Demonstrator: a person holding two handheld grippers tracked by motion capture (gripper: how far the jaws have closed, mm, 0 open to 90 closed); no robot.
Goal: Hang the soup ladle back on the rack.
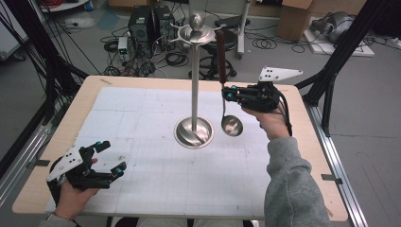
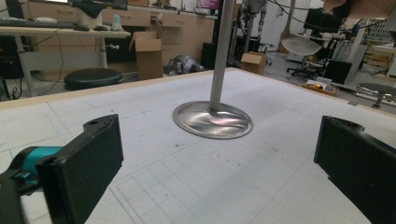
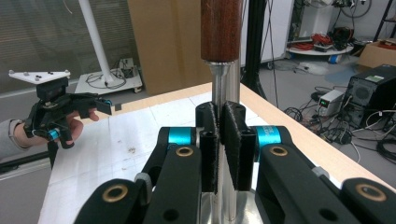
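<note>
Left gripper [image 1: 106,158]: resting near the bench's [image 1: 142,82] near-left corner, jaws standing wide, gripping nothing. Right gripper [image 1: 228,92]: jaws clamping the ladle [image 1: 231,125] on its metal shaft below the wooden handle, bowl hanging beside the stand [image 1: 195,75] mid-bench. Ladle: likely stiff, smooth steel slipping; grip near the wood.

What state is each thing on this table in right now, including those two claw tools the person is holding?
Ladle: upright, held by its metal stem, bowl low beside the stand's base.
Stand: upright on the table, nothing on its top ring.
Right gripper: shut on the ladle.
Left gripper: open, holding nothing, near the table's front left corner.
</note>
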